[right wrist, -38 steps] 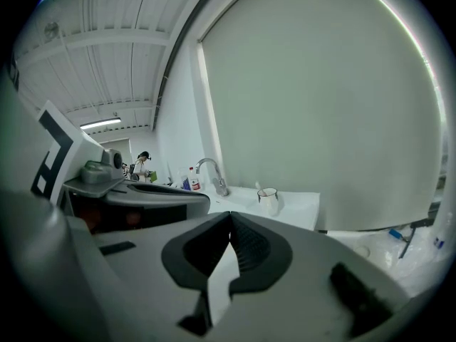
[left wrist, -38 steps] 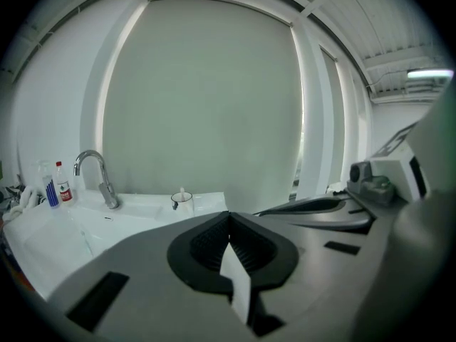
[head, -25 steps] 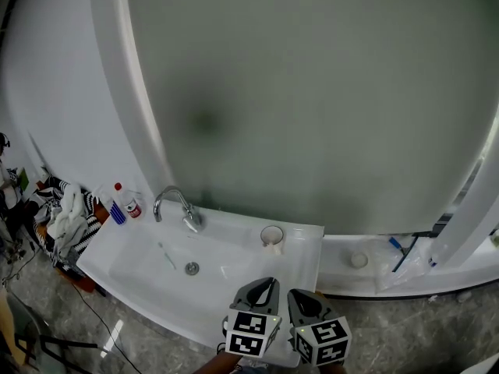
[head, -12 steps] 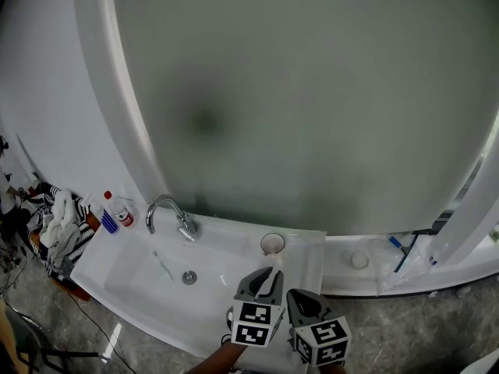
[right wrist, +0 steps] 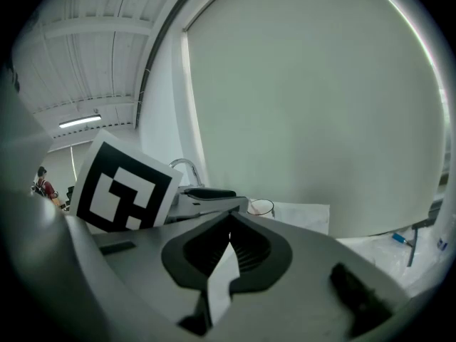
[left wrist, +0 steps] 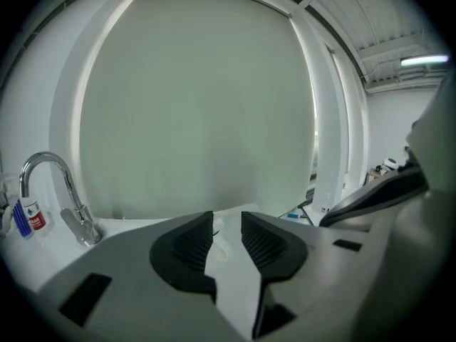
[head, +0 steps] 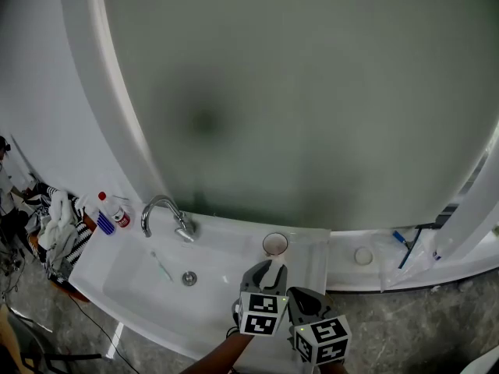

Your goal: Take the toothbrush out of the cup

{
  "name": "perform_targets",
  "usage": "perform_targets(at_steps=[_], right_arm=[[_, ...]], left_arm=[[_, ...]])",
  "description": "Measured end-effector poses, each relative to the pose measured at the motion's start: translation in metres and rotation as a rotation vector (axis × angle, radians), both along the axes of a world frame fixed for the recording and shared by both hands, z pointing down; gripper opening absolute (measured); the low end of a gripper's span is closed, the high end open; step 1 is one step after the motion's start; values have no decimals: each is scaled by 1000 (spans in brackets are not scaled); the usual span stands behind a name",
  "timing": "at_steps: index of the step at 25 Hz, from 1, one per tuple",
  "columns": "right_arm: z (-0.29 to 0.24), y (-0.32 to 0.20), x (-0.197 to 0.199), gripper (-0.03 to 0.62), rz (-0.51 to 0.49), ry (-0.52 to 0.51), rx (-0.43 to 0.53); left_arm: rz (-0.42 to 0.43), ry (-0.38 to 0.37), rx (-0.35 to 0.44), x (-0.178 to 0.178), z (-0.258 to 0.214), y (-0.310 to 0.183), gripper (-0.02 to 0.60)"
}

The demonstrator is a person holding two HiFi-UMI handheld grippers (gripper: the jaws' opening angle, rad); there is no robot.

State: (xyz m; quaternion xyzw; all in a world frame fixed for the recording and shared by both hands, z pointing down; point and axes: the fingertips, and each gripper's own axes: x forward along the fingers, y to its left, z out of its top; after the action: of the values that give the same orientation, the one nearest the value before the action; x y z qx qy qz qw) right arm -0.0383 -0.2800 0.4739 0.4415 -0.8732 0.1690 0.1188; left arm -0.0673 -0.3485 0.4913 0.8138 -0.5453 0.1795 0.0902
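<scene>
**Washbasin under frosted glass: hazards around the cup**

Behind the white ceramic washbasin (head: 132,265) rises a broad curved frosted-glass panel (head: 312,92), with a chrome swan-neck tap (head: 162,213) at the back rim. The small clear round cup (head: 274,244) stands on the basin's right-hand ledge. No toothbrush shows above its rim in the head view or the right gripper view. A thin pale stick (head: 161,266) lies in the bowl near the drain. I judge it to be the toothbrush, though it is too small to confirm.

My left gripper (head: 271,268) hangs just short of the cup. Its jaws have just been opening and stand apart, with only white ledge showing through the gap. My right gripper (head: 306,298) sits beside it, jaws closed together on nothing.

Hazards, as judged:
- Spread jaws this near a light cup could knock it over or off the ledge if I push forward.
- Closing now would catch the cup's rim, not a brush handle.
- If the stick is the brush, it lies flat on smooth glaze. The jaws may skid and shove it toward the drain.
</scene>
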Motion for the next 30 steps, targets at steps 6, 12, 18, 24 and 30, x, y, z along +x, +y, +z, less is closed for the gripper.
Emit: perform_targets(at_steps=[6,12,18,24,30], right_arm=[[8,-10,6,11,31,-1,-15],[11,-19,13,11,62,-2,-20],[18,-23,15,11,74,1,-33],[23,-30,20,12,86,5,-41],[29,-33,24,11,88,12,-59]], left_arm=[[-15,10,9,-3,11,-18,132],[-26,12,-10,-7,25,-31,132],[-23,-5,-13,-7,40,-39,132],[-33,13,-6,-10,49,-49,132],[-43,14,-9,-10,56,-55,113]])
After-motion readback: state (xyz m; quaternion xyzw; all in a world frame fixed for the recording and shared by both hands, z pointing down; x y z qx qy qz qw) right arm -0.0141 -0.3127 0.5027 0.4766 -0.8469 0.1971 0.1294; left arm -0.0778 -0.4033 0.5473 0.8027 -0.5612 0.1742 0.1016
